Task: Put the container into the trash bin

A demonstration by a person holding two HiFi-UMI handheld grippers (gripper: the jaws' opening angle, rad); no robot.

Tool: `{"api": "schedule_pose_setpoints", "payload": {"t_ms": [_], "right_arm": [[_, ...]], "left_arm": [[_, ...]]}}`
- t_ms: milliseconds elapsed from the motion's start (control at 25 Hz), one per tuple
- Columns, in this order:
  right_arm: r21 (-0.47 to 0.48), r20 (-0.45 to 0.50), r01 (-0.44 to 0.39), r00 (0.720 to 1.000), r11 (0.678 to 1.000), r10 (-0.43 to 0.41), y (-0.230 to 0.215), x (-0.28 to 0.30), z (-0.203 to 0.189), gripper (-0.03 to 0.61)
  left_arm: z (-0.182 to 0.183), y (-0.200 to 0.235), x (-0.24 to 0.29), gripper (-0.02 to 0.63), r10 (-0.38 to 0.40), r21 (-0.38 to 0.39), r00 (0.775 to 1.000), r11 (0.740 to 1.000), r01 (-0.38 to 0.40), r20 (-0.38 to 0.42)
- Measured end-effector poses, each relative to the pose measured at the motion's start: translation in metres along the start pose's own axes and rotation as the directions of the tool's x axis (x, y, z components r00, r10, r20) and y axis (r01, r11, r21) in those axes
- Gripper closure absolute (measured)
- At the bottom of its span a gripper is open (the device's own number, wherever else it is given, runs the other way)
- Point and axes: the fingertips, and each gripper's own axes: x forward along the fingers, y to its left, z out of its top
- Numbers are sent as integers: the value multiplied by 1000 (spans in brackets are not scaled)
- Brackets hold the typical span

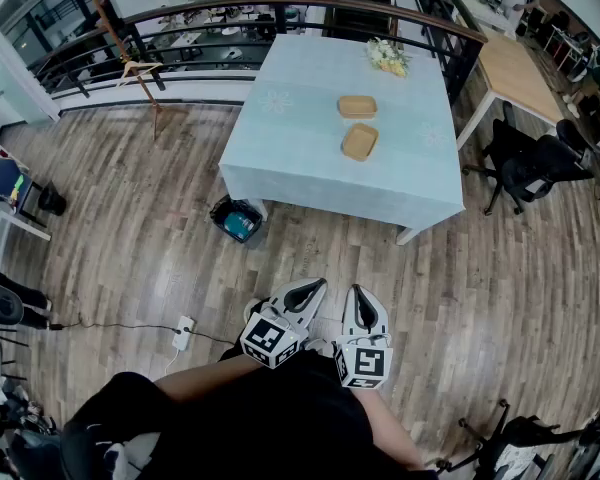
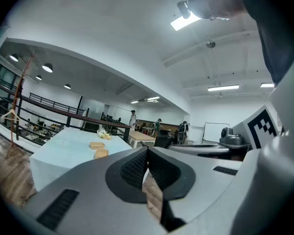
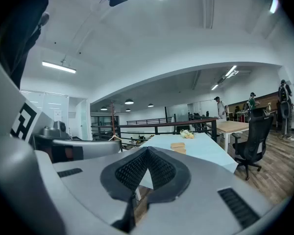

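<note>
Two tan containers lie on the light blue table (image 1: 310,168): one (image 1: 357,107) farther back, the other (image 1: 360,142) nearer me. A small dark trash bin (image 1: 237,219) with teal contents stands on the wood floor by the table's near left corner. Both grippers are held close to my body, well short of the table. My left gripper (image 1: 310,290) is shut and empty; its jaws meet at the tip (image 2: 147,149). My right gripper (image 1: 362,297) is shut too, with nothing between its jaws (image 3: 147,150). The containers (image 3: 177,147) show small ahead in the right gripper view.
A small bunch of pale flowers (image 1: 388,56) lies at the table's far right. A curved black railing (image 1: 280,13) runs behind it. Black office chairs (image 1: 530,168) and a wooden desk (image 1: 520,73) stand to the right. A power strip with cable (image 1: 183,332) lies on the floor.
</note>
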Motion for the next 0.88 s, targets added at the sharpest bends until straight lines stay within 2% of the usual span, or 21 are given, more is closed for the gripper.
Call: {"api": "schedule_pose_setpoints", "payload": {"t_ms": [200,440,720,880], "right_arm": [[-12,-18,24,1000,1000,-24,-15,-9,-12,546],[90,5,15,1000,996,-16,-37,-5,-20,545],[75,-28,39,999,996,-37,-64,33,-23,545],[88,-80,36,996,995,-29,-71,76,-31,544]], "left_arm": [[-8,-1,8,600,27,-12,999,1000,-27,-21],[-16,-11,32,600,-59,-13,997,998,58,-49],[-17,12,82,600,-88,-18,995,996,87,-46],[-18,46,106,600,-83,-51,994,996,79,-66]]}}
